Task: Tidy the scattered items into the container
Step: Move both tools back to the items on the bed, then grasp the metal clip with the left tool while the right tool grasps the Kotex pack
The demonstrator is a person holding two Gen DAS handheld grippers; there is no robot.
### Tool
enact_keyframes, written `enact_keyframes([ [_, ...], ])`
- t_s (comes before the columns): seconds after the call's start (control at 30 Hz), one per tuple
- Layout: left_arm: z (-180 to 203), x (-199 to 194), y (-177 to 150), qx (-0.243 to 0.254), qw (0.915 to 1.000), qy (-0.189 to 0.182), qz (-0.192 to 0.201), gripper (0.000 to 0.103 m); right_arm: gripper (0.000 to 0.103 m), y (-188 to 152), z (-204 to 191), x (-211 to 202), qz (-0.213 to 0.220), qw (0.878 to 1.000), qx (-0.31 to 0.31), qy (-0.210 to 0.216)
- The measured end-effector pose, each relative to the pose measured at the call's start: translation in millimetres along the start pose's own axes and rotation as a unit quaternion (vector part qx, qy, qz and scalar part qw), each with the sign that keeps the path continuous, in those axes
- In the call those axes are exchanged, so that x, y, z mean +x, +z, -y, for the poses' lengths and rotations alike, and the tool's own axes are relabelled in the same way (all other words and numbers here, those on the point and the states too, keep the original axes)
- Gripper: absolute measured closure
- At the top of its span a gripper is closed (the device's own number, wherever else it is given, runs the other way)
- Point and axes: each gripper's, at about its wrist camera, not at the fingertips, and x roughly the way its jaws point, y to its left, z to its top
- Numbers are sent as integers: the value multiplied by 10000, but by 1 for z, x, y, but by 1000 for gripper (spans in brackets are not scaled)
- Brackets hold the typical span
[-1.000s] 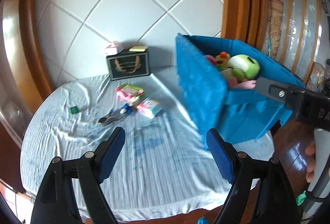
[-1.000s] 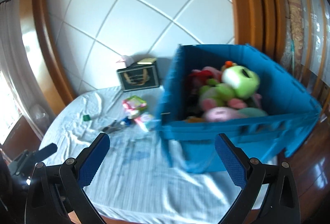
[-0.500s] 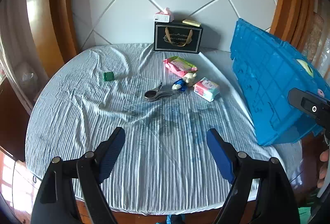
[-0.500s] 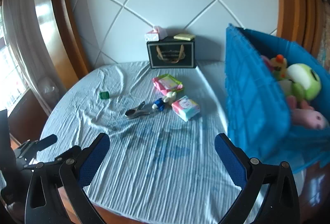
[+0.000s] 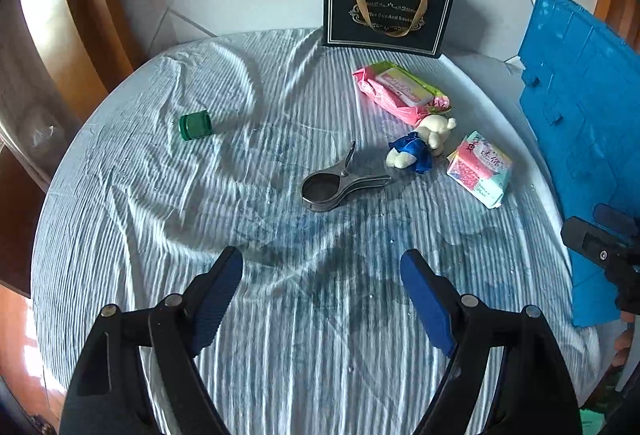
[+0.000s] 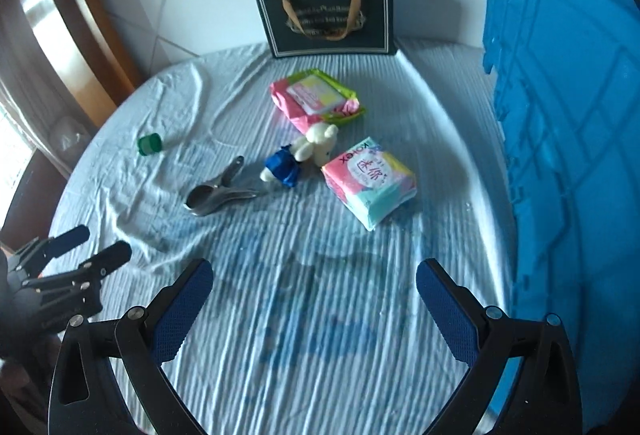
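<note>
Scattered on the striped cloth lie a metal clamp [image 5: 340, 181] [image 6: 218, 191], a small white plush in blue cloth [image 5: 418, 147] [image 6: 302, 155], a pastel tissue pack [image 5: 480, 169] [image 6: 370, 181], a pink-and-green wipes pack [image 5: 400, 91] [image 6: 316, 101] and a green cap [image 5: 195, 125] [image 6: 150, 144]. The blue crate [image 5: 588, 139] [image 6: 568, 155] stands at the right edge, its inside hidden. My left gripper [image 5: 322, 277] is open and empty, nearer than the clamp. My right gripper [image 6: 314, 285] is open and empty, in front of the tissue pack.
A black gift bag [image 5: 386, 17] [image 6: 326, 19] with a tissue box on top stands at the back against the tiled wall. Wooden trim curves along the left. The round table's edge [image 5: 52, 195] drops off at left and front.
Both grippers have swung left and down from the crate toward the tabletop. The scattered items now sit nearer and centred; the crate's plush contents have left view.
</note>
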Motion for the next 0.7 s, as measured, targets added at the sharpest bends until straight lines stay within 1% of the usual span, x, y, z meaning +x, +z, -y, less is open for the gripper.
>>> enact_keyframes([
  [0.13, 2, 52, 22, 243, 9994, -56, -241, 22, 0, 13, 13, 37, -178, 9995, 153, -198],
  [0.23, 2, 91, 35, 444, 9980, -78, -450, 22, 0, 23, 26, 64, -265, 9983, 404, -337],
  [0.37, 4, 131, 47, 742, 9953, -78, -614, 22, 0, 37, 37, 94, -328, 9954, 744, -510],
  [0.47, 4, 151, 50, 827, 9935, -209, -760, 22, 0, 44, 40, 109, -326, 9937, 863, -638],
  [0.53, 5, 162, 48, 878, 9919, -261, -885, 22, 0, 48, 42, 121, -388, 9933, 805, -736],
  [0.57, 5, 166, 46, 889, 9911, -288, -951, 20, 0, 49, 42, 125, -417, 9934, 750, -766],
  [0.67, 0, 168, 48, 773, 9918, -416, -924, 21, 0, 49, 43, 136, -484, 9950, 447, -753],
  [0.7, 0, 168, 49, 750, 9924, -413, -888, 23, 0, 49, 44, 138, -475, 9958, 338, -704],
])
